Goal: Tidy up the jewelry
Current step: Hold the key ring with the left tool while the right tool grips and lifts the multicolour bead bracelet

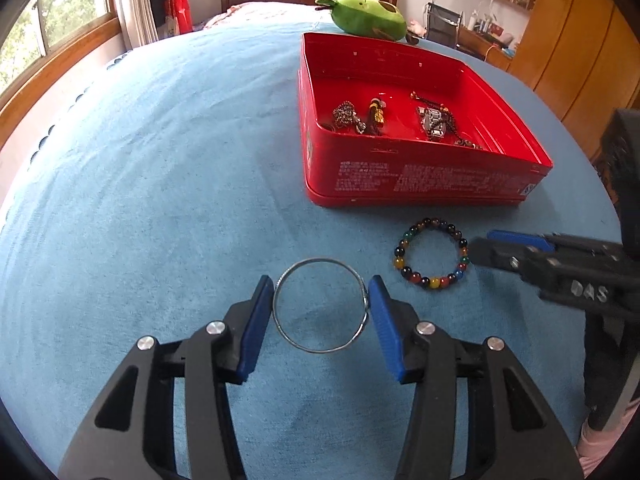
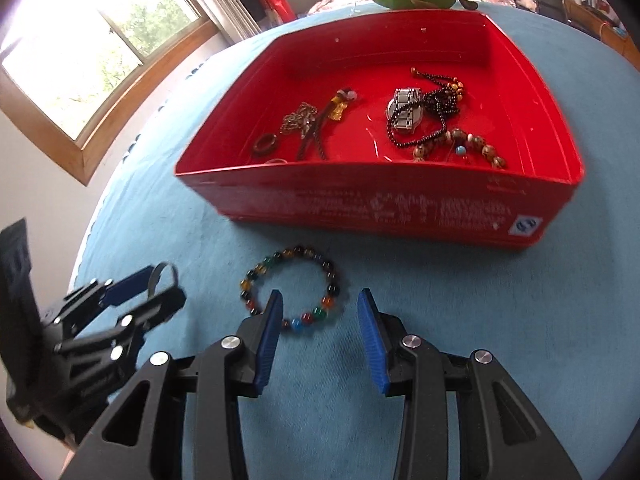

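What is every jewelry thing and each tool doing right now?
Left tool: shut on the silver bangle.
Silver bangle: gripped at both sides.
Right tool: open, holding nothing.
Beaded bracelet: lying on the blue cover, not gripped.
Red tin: open, no lid on it, jewelry inside.
Watch: lying in the tin.

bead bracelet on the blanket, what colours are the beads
The bracelet mixes black, amber, green, red and blue beads; the left wrist view shows it sharpest.
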